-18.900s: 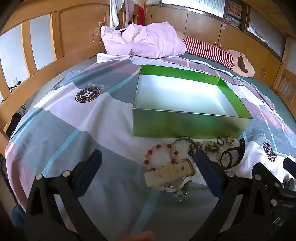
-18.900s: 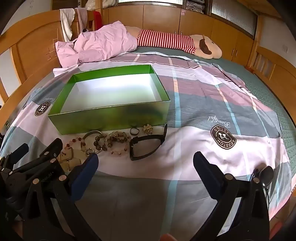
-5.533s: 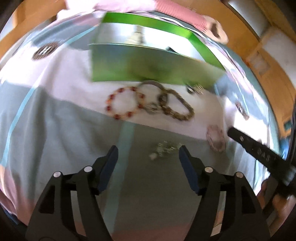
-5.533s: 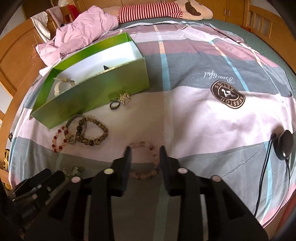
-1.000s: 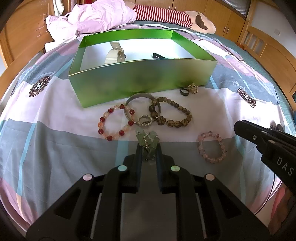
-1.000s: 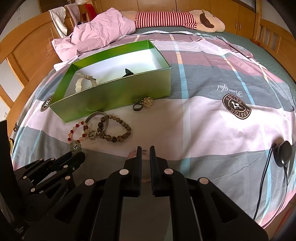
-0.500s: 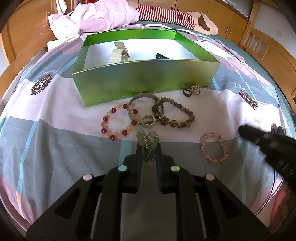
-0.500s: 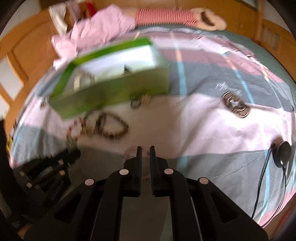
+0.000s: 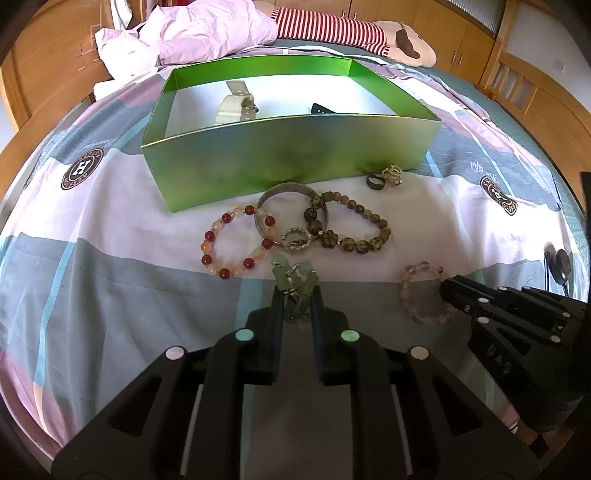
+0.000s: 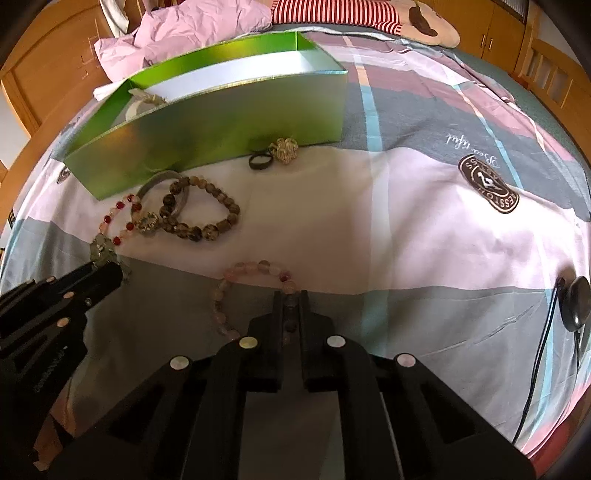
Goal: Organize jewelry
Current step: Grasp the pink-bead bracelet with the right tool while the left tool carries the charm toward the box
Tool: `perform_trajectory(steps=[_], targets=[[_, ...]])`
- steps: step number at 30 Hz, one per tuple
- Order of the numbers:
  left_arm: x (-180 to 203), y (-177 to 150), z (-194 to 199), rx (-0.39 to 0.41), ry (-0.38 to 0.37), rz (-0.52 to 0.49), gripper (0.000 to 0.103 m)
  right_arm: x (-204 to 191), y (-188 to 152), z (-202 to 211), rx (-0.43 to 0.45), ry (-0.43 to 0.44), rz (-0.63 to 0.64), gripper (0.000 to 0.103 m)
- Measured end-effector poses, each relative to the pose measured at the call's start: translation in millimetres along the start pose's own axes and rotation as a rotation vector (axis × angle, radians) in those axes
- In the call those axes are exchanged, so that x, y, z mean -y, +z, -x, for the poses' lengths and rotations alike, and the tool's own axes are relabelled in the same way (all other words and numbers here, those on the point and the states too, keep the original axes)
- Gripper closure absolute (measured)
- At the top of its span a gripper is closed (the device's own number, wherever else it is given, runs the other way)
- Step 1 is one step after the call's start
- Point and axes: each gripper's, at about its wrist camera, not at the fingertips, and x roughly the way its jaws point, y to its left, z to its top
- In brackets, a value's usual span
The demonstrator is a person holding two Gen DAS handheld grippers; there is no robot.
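Glossy green card box; matt printed cloth bedsheet; polished stone-bead bracelets; varnished wood bedframe.

This is a bedroom in a home — the whole work surface is a made bed, covered with a sheet printed in pink, grey and white blocks with round brown badges. At its head lie a crumpled lilac pillow and a soft toy in red and white stripes, and a wooden bed frame with slats runs along the sides. Behind stand wooden cupboards with small handles — everyday furniture, and on the sheet lie bracelets beside an open green box.
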Motion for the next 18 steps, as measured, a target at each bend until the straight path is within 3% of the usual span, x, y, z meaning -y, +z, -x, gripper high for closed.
perform_trajectory(steps=[5,8,12,18], targets=[[-3,1,7,0.028,-0.004,0.018,0.089,4,10,25,0.059,0.025,-0.012,0.095],[-8,8,19,0.051,-0.057,0.046,0.089,4,23,42,0.106,0.040,-0.005,0.095],[-18,35,41,0.108,-0.117,0.086,0.089,5,50,68,0.188,0.067,0.001,0.095],[-33,97,67,0.244,-0.061,0.134,0.089,-2,90,85,0.268,0.077,0.019,0.095]])
